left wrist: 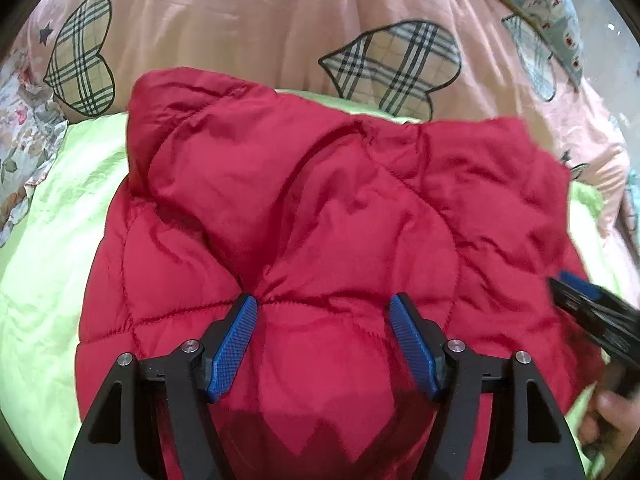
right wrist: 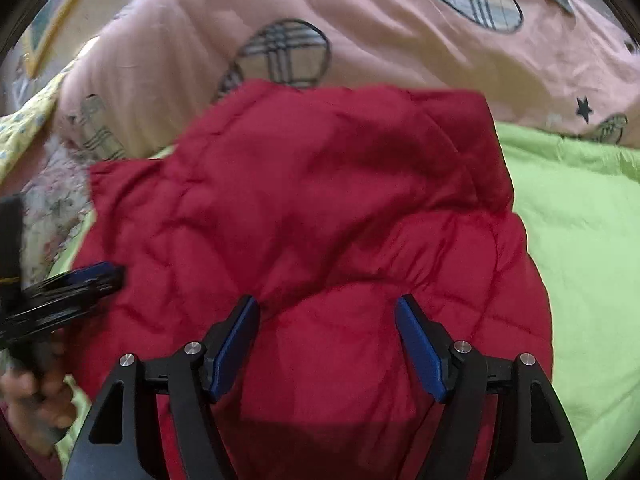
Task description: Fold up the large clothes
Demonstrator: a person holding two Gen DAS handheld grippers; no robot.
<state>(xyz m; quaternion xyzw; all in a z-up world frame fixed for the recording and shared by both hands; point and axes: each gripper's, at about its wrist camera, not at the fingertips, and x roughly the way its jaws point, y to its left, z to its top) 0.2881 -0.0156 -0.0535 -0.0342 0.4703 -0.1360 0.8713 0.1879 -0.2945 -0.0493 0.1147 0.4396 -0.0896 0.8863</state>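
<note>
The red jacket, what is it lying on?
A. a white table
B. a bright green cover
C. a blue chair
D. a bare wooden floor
B: the red jacket lies spread on a bright green cover, whose green shows on both sides of the jacket, with a pink blanket printed with checked hearts behind it.

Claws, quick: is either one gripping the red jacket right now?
Left claw: open, holding nothing, poised over the red jacket.
Right claw: open, holding nothing, also over the jacket.
</note>
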